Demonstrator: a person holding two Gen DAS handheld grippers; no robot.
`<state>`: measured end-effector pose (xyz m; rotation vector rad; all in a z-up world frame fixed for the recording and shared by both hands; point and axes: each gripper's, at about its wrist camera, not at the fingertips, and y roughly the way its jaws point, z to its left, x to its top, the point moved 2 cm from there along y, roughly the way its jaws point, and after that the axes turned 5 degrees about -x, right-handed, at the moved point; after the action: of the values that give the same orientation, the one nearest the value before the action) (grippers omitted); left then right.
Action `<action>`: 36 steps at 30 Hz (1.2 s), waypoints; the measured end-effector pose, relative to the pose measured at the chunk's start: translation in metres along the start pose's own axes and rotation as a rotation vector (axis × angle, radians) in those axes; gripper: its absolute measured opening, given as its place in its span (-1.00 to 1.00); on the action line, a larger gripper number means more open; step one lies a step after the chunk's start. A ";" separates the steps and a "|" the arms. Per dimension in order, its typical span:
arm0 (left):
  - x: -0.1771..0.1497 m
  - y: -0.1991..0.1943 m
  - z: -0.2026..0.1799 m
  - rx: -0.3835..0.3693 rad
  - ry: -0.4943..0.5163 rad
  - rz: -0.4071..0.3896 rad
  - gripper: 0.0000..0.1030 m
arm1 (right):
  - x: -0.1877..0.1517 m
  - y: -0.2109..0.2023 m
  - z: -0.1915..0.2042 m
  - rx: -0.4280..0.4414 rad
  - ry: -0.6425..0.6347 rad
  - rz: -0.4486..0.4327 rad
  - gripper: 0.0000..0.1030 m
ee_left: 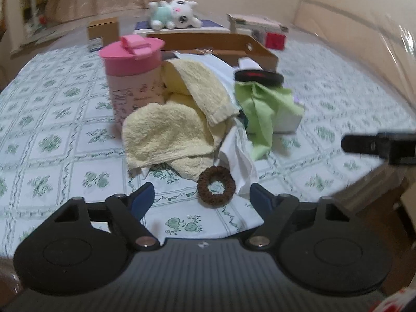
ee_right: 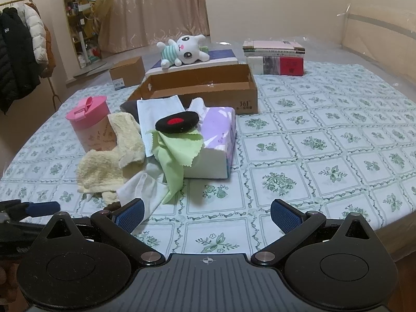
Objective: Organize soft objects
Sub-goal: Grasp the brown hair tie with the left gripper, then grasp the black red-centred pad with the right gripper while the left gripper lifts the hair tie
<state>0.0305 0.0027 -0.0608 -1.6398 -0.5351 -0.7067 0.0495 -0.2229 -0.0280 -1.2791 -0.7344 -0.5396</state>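
A brown scrunchie [ee_left: 203, 185] lies on the flowered tablecloth just ahead of my left gripper [ee_left: 202, 197]. That gripper is open, and its blue pads are apart from the ring. Behind it sits a heap: a yellow towel [ee_left: 166, 132] [ee_right: 104, 166], a white cloth [ee_left: 239, 161], a green cloth [ee_left: 262, 109] [ee_right: 176, 156] and a black round pad with a red spot [ee_right: 178, 123] on a tissue pack [ee_right: 218, 150]. My right gripper [ee_right: 207, 212] is open over bare cloth, holding nothing. A plush bunny [ee_right: 184, 49] lies at the back.
A pink-lidded cup [ee_right: 91, 124] stands left of the heap. An open cardboard box [ee_right: 202, 85] sits behind it, a small carton [ee_right: 127, 74] to its left and stacked books [ee_right: 275, 57] to its right. Coats [ee_right: 15, 59] hang far left. The table's right side [ee_right: 338, 156] is open.
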 end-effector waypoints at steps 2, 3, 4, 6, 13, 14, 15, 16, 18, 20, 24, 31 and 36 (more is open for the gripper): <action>-0.001 0.010 -0.001 -0.011 0.041 0.011 0.36 | 0.001 0.006 0.000 0.002 0.001 0.006 0.99; -0.002 0.015 -0.002 -0.018 0.061 0.014 0.34 | 0.001 0.009 0.000 0.003 0.001 0.009 0.99; -0.002 0.020 -0.003 -0.024 0.077 0.016 0.34 | 0.001 0.012 0.000 0.003 0.001 0.013 0.99; -0.002 0.030 -0.005 -0.029 0.116 0.025 0.33 | 0.002 0.019 -0.001 0.003 0.003 0.022 0.99; -0.003 0.058 -0.010 -0.030 0.224 0.064 -0.07 | 0.002 0.042 -0.002 0.001 0.007 0.061 0.99; -0.003 0.060 -0.010 -0.037 0.233 0.066 -0.16 | 0.002 0.044 -0.002 0.001 0.007 0.065 0.99; -0.003 0.062 -0.010 -0.043 0.238 0.071 -0.25 | 0.002 0.046 -0.002 0.000 0.006 0.068 0.99; -0.004 0.064 -0.010 -0.049 0.240 0.078 -0.29 | 0.002 0.048 -0.001 0.000 0.005 0.072 0.99; -0.005 0.066 -0.009 -0.055 0.234 0.088 -0.56 | 0.001 0.051 0.000 0.001 0.004 0.078 0.99; -0.006 0.065 -0.005 -0.062 0.212 0.093 -0.74 | 0.001 0.053 0.002 0.004 0.000 0.080 0.99; -0.006 0.053 0.006 -0.065 0.158 0.075 -0.75 | 0.001 0.053 0.008 0.017 -0.009 0.079 0.99; 0.004 0.027 0.032 -0.066 0.024 0.039 -0.76 | 0.004 0.046 0.021 0.053 -0.035 0.052 0.99; 0.020 0.016 0.042 -0.083 -0.053 0.007 -0.76 | 0.020 0.044 0.029 0.068 -0.073 -0.008 0.98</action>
<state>0.0622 0.0406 -0.0627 -1.7408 -0.5437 -0.6894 0.0893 -0.1844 -0.0379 -1.2385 -0.8127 -0.4723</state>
